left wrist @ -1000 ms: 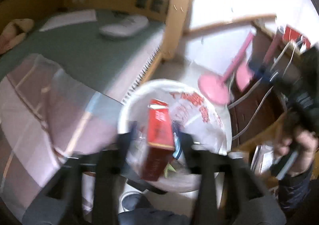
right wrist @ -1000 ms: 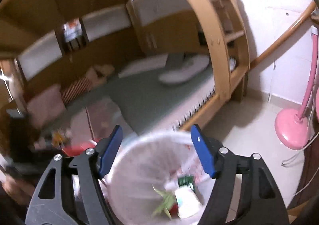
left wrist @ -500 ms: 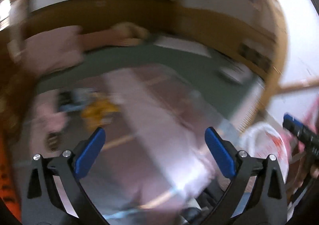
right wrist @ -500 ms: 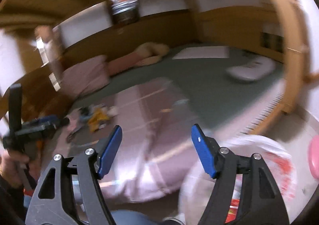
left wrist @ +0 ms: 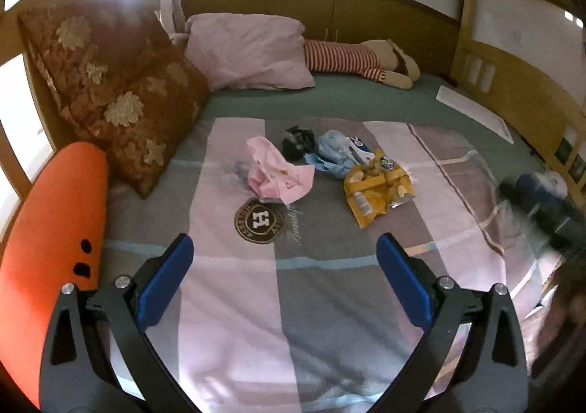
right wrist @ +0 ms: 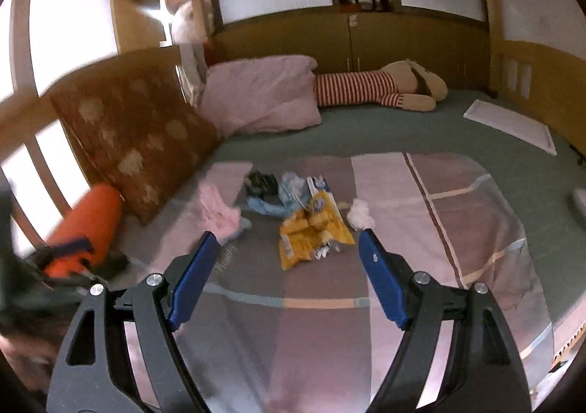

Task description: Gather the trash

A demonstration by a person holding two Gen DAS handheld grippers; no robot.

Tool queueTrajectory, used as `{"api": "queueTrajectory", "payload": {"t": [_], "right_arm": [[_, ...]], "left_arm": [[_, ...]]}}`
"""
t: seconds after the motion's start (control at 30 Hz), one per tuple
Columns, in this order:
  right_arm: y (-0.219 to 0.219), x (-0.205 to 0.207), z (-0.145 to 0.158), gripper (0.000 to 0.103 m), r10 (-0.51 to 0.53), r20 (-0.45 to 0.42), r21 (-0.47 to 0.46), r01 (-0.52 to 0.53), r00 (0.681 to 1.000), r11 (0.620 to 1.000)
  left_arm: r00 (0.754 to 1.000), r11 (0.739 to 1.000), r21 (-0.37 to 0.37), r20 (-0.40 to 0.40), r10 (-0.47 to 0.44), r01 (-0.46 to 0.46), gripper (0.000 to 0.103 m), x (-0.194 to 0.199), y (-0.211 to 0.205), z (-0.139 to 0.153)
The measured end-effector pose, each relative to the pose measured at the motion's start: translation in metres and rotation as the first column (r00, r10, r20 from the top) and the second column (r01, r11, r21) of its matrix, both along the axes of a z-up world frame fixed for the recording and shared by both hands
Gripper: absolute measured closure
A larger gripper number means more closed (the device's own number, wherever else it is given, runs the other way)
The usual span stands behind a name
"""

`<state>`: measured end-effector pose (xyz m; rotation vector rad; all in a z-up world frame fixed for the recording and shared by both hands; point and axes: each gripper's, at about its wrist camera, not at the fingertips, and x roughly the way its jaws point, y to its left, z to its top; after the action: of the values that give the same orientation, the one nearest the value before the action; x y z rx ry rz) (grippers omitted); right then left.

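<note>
A heap of trash lies on the striped blanket point(left wrist: 329, 303): a yellow snack bag point(left wrist: 377, 189), a pink wrapper point(left wrist: 274, 171), a blue crumpled piece point(left wrist: 333, 152) and a small black item point(left wrist: 297, 142). My left gripper point(left wrist: 284, 244) hovers short of the heap, open wide and empty. In the right wrist view the yellow bag point(right wrist: 311, 237) lies just beyond my right gripper point(right wrist: 288, 239), whose jaws are opening with nothing between them. A white crumpled tissue point(right wrist: 360, 217) sits beside the bag.
A brown floral cushion point(left wrist: 121, 101), a pink pillow point(left wrist: 249, 54) and an orange bolster point(left wrist: 55, 229) line the left side. A striped plush toy point(left wrist: 351, 59) and a flat white board point(left wrist: 476, 112) lie farther back. Wooden bed walls enclose the mattress.
Both grippers swung from the white trash bag on the floor over to the bed. The red box between my left fingers was let go into the bag, and the left jaws widened.
</note>
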<state>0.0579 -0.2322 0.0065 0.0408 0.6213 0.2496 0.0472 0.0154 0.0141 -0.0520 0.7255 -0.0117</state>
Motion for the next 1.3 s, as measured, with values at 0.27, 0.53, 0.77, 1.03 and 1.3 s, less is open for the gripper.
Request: {"api": "queueTrajectory", "payload": {"t": [0.27,0.53,0.77,1.03,1.3], "right_arm": [[-0.009,-0.009,-0.012,0.025,0.002,-0.03,0.0,-0.002,1.0,1.0],[-0.003,-0.006,-0.017,0.025,0.017,-0.04,-0.007,-0.017,0.999,1.0],[-0.001,-0.005,-0.017,0.025,0.016,-0.044,-0.01,-0.016,0.999,1.0],[0.001,0.0,-0.02,0.025,0.01,-0.053,-0.016,-0.011,0.999,1.0],[0.002,0.006,-0.025,0.025,0.001,-0.063,-0.021,-0.002,0.998,1.0]], "left_arm": [[0.999,0.999,-0.014,0.006,-0.051,0.051,0.004,-0.008,-0.023,0.002],[0.998,0.998,-0.016,-0.031,-0.058,0.057,0.004,-0.001,-0.027,-0.011],[0.998,0.998,-0.026,-0.04,-0.055,0.054,0.004,0.001,-0.026,-0.013],[0.998,0.998,-0.025,-0.043,-0.055,0.054,0.004,0.001,-0.026,-0.014],[0.998,0.998,-0.03,-0.047,-0.048,0.047,0.004,0.002,-0.025,-0.017]]}}
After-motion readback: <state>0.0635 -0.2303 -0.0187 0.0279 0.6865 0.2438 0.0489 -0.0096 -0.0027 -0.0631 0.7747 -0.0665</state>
